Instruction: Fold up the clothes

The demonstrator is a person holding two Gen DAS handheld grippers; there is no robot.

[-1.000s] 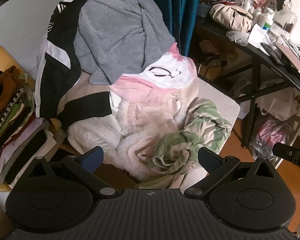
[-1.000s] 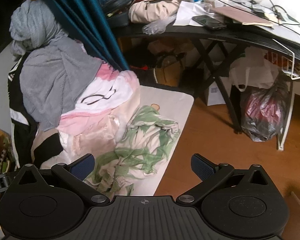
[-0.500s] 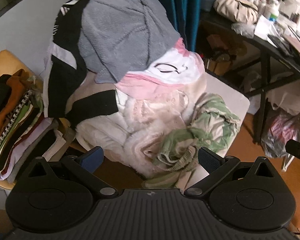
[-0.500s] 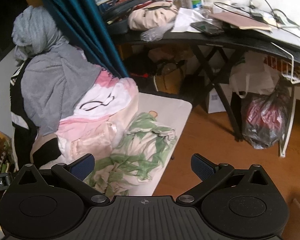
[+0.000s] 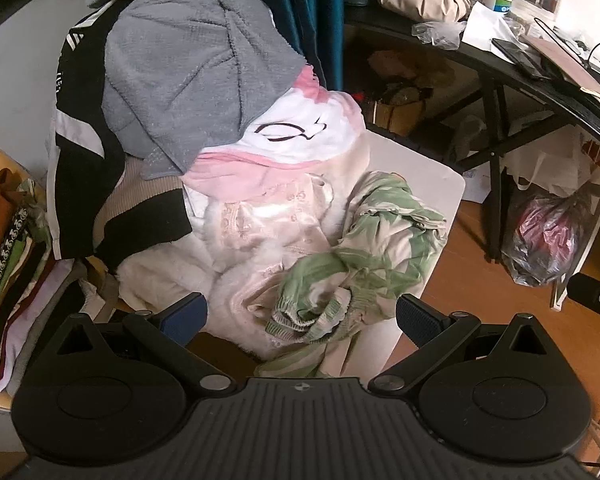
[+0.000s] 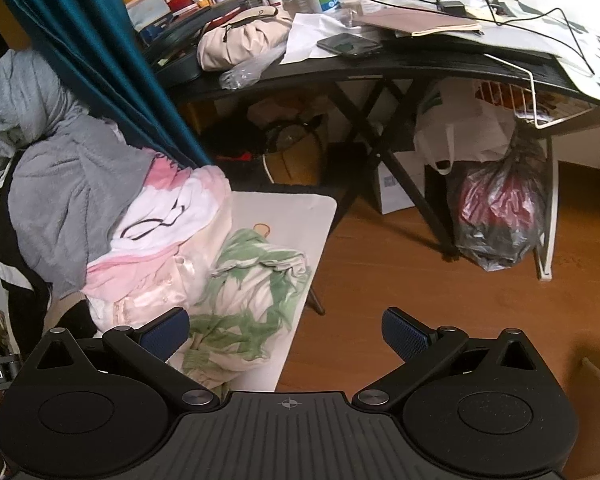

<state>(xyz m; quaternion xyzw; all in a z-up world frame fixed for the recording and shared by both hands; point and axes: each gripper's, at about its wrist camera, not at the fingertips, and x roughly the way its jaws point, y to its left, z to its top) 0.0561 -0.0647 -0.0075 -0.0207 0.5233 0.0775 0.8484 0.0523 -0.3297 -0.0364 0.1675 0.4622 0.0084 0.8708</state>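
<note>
The left gripper (image 5: 300, 314) has its jaws spread wide and empty, poised just above the elastic cuff end of the green-and-cream garment (image 5: 364, 264). The right gripper (image 6: 286, 334) is spread just as wide, holding nothing, hanging off the right-hand side of that same garment (image 6: 252, 300), partly over bare floor.

The green-and-cream garment lies crumpled on the near right part of the white table (image 5: 424, 172), unfolded and bunched, one end trailing toward the table's near edge. Directly left of it sits a pale satin and fluffy white piece (image 5: 260, 240). Behind that rises the rest of the unsorted heap: a pink-and-white fleece (image 5: 296, 136), a grey towel-like piece (image 5: 192, 80) draped over the top, and a black garment with white stripes (image 5: 80, 160) hanging down the heap's left flank.

Further left of the green garment, past the heap, a stack of folded clothes (image 5: 16, 264) stands on a wooden seat, so I'd say a fair share is already done. Still, the heap is large and untouched, and the green piece looks like the next one to be taken; it has yet to be lifted, spread and folded.
</note>
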